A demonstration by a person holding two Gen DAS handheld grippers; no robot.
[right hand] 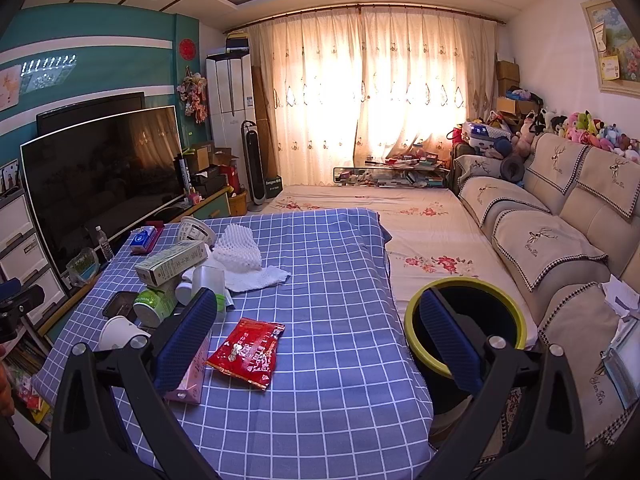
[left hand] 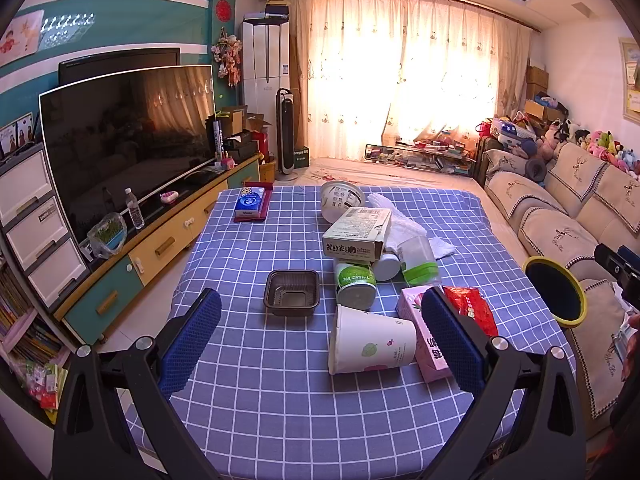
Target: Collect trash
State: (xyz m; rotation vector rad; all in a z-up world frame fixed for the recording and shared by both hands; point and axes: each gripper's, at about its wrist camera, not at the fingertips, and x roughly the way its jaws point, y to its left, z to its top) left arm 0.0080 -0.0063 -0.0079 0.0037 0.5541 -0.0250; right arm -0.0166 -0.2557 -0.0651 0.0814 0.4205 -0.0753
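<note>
So far nothing looks collected: both your left gripper (left hand: 320, 340) and right gripper (right hand: 320, 340) gape wide and empty. The paper cup (left hand: 370, 346), red packet (right hand: 246, 352) and carton (left hand: 357, 234) lie mid-frame on the table (right hand: 328, 280); the bin (right hand: 466, 326), lower right, shows only a dark inside.

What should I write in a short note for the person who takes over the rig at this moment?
Left gripper: open, empty, above the table's near side.
Right gripper: open, empty.
Bin: black with yellow rim, beside the table's right edge, between table and sofa.
Trash all on the checked tablecloth: red packet, white paper cup on its side, pink carton, brown tray, green-label cup, cardboard box, white foam net.
Done: nothing seen collected.
Left: everything.
</note>
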